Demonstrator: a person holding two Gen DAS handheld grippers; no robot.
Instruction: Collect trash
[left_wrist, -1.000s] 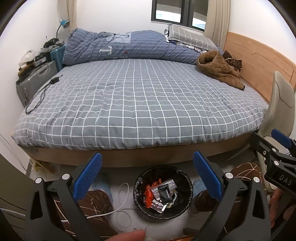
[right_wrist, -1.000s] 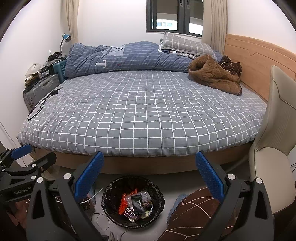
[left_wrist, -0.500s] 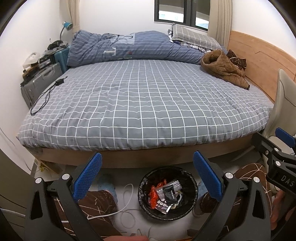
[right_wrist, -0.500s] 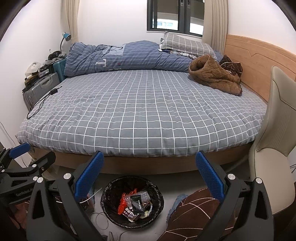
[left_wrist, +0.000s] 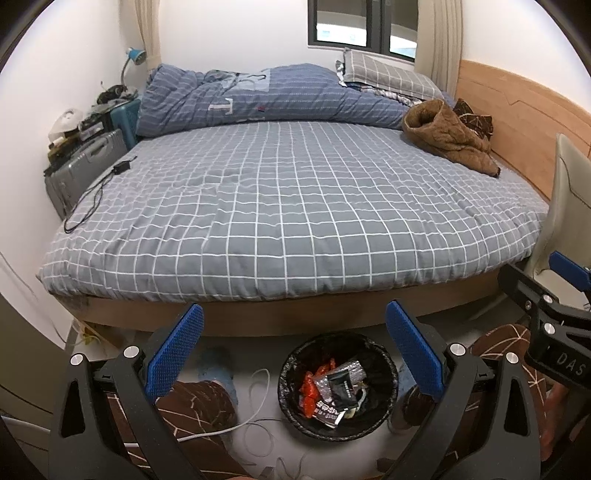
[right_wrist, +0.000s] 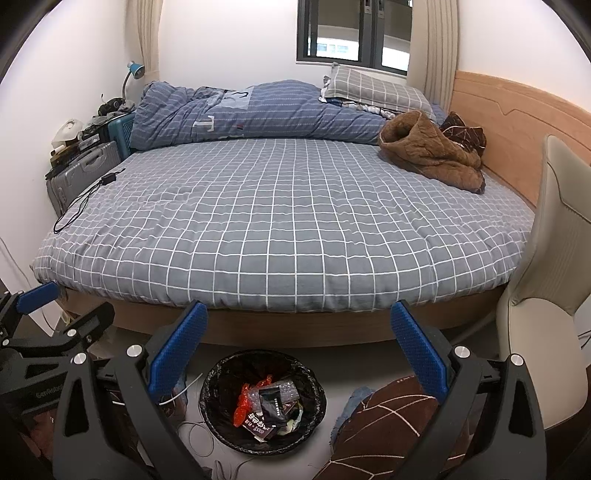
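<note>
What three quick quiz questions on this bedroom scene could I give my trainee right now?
1. True or false: the left tool and the right tool are both open and hold nothing.
2. Where does the bin stand?
A. on the bed
B. on the floor at the foot of the bed
C. on the chair
3. Fill in: the brown jacket lies on the bed, on the side near the ____.

Key:
1. True.
2. B. It already holds wrappers, a black one and a red one among them.
3. Headboard.
</note>
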